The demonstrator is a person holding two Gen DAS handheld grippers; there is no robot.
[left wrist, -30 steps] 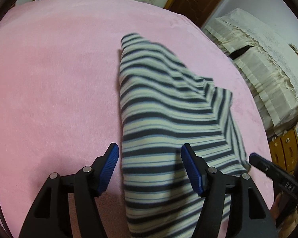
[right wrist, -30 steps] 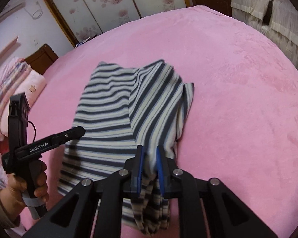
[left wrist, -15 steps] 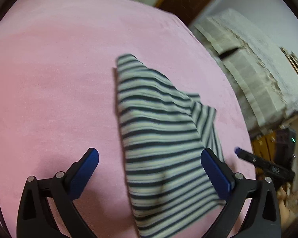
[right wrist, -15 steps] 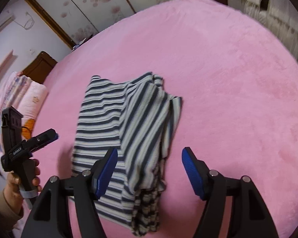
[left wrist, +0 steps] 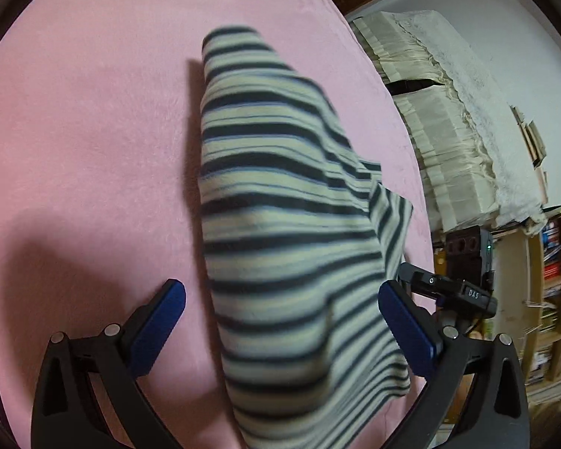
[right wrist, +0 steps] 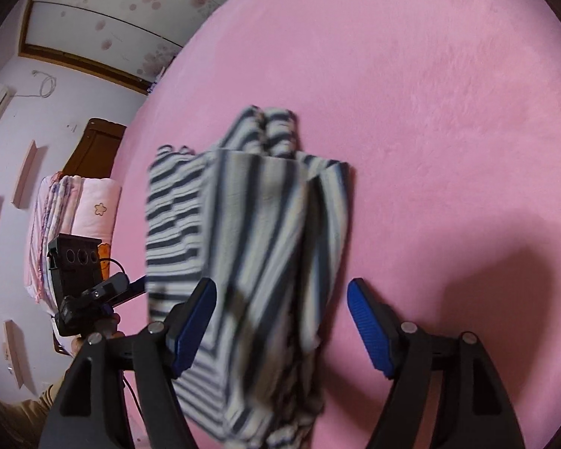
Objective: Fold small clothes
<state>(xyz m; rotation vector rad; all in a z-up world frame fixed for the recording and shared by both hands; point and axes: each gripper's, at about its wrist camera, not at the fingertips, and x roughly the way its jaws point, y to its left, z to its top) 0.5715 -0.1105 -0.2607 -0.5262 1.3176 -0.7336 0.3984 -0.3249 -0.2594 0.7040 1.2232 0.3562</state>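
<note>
A small garment with dark and cream stripes (left wrist: 280,224) lies folded lengthwise on a pink blanket (left wrist: 93,131). My left gripper (left wrist: 280,289) stands wide open low over its near end. The cloth passes between the blue pads (left wrist: 157,321) without touching them. In the right wrist view the same garment (right wrist: 258,205) shows its folded-over half, blurred. My right gripper (right wrist: 281,286) straddles that near end. Its jaws are opening, and the pads do not press the cloth. Each wrist view shows the other gripper at its edge.
The pink blanket (right wrist: 430,112) spreads wide beyond the garment. Cream lace-covered furniture (left wrist: 448,131) and wooden shelves (left wrist: 553,280) stand past the bed's right edge. A stack of folded pink bedding (right wrist: 74,217) and flowered wardrobe doors (right wrist: 112,18) lie on the other side.
The right gripper was shut on the garment's folded edge and has opened, letting it go. The left jaws widened fully. Both grippers tilted down and closer over the cloth.
</note>
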